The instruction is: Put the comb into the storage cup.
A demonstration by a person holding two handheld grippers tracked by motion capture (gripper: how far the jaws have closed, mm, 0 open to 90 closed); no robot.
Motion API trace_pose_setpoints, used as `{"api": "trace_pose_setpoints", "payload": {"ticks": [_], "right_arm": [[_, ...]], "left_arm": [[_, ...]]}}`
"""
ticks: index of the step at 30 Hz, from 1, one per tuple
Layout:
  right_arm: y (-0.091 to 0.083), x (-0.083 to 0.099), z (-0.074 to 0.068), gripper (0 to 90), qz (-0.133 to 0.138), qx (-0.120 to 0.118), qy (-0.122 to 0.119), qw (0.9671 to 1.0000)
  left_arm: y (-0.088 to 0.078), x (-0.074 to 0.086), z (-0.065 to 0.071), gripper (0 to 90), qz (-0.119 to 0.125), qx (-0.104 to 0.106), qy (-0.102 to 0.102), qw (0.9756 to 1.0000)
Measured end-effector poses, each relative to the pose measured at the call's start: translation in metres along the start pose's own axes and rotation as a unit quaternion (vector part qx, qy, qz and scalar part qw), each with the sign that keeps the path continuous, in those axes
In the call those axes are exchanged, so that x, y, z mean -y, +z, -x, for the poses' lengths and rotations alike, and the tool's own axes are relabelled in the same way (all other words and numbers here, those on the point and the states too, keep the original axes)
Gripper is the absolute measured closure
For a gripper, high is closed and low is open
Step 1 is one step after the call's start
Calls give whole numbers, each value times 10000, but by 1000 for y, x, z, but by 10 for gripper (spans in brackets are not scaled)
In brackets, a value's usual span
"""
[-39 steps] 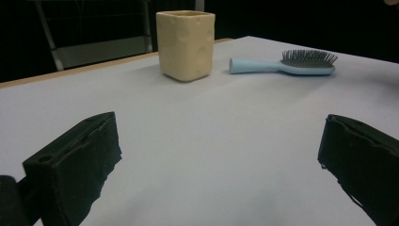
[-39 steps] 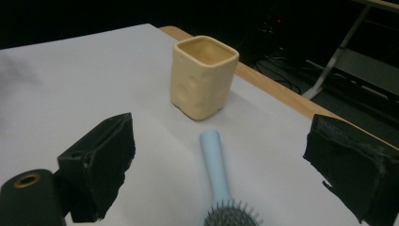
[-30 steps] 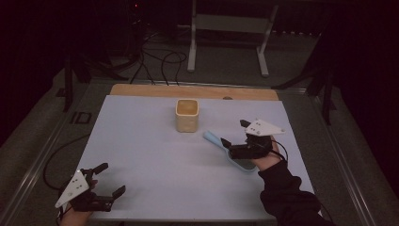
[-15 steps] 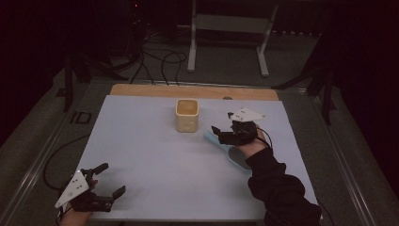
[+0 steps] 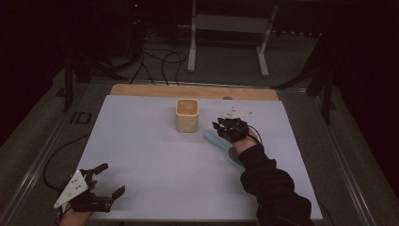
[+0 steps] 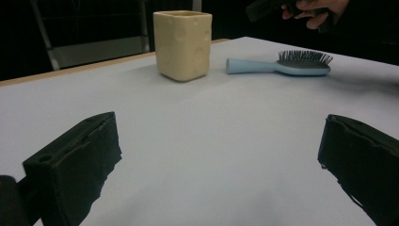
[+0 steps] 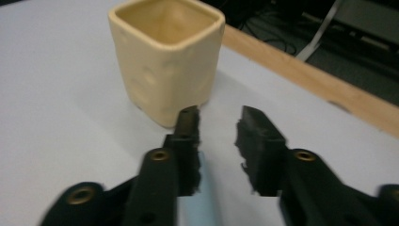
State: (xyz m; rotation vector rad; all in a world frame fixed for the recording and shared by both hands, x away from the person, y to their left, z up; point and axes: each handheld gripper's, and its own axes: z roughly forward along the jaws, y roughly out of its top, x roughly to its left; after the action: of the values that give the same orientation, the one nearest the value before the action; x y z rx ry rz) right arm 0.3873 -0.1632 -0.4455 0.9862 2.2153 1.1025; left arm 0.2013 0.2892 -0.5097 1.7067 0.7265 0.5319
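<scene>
Right tool over blue hairbrush, beige cup beside

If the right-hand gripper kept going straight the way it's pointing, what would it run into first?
Most likely the cream square cup. In the right gripper view it stands just beyond the right gripper, slightly off the jaws' centre line, so a glancing hit on its near corner seems likelier than a square one; depth is hard to judge.

The left hand-held gripper is showing a black body with a light grey three-cornered plate on top, and its two jaws are carrying thick black pads with a rough surface. The right hand-held gripper is also black with a pale plate, brass-coloured screws are sitting in its jaw arms, and a thin black cable is trailing from it. The person is wearing a long black sleeve.
</scene>
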Motion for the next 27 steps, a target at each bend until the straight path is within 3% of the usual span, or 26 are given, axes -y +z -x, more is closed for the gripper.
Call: {"api": "trace_pose_setpoints", "payload": {"ticks": [7,14,27], "right_arm": [[18,3,3,900,-397,57,92,9992],[36,6,3,900,-868,223,160,9958],[66,8,2,900,-1536,288,340,9871]], "left_arm": [[1,0,0,0,-23,3,23,10000],[0,0,0,0,-30,9,35,10000],[1,0,0,0,-39,17,42,10000]]}}
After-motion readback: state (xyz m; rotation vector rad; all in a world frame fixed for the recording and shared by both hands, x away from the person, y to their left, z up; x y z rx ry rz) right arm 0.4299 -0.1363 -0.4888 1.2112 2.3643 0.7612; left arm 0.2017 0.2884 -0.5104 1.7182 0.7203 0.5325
